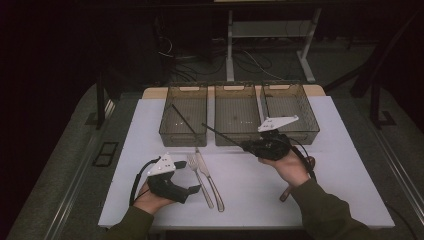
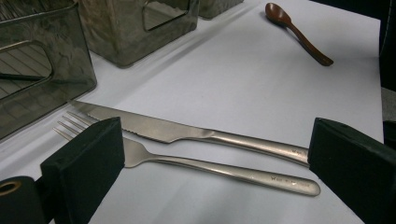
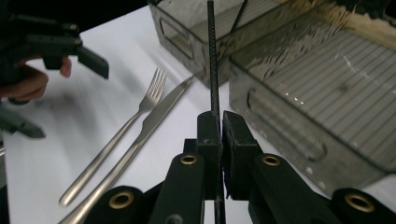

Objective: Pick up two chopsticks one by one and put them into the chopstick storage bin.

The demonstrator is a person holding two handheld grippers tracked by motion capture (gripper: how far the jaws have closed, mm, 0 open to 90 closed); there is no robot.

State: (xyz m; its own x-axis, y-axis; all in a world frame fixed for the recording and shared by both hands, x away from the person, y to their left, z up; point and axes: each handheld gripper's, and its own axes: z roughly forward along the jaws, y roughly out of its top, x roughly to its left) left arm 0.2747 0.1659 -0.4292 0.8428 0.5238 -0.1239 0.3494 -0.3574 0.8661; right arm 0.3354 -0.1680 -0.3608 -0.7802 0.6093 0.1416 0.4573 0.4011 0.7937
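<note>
My right gripper is shut on a thin black chopstick. It is held above the table in front of the bins, its free end pointing towards the left bin. A second black chopstick leans inside that bin. A steel fork and knife lie side by side on the white mat. My left gripper stands open just left of them, nothing between its jaws.
Three smoky see-through bins stand in a row at the back of the mat: left, middle and right. A brown spoon lies near the right forearm. Dark floor, cables and table legs lie beyond.
</note>
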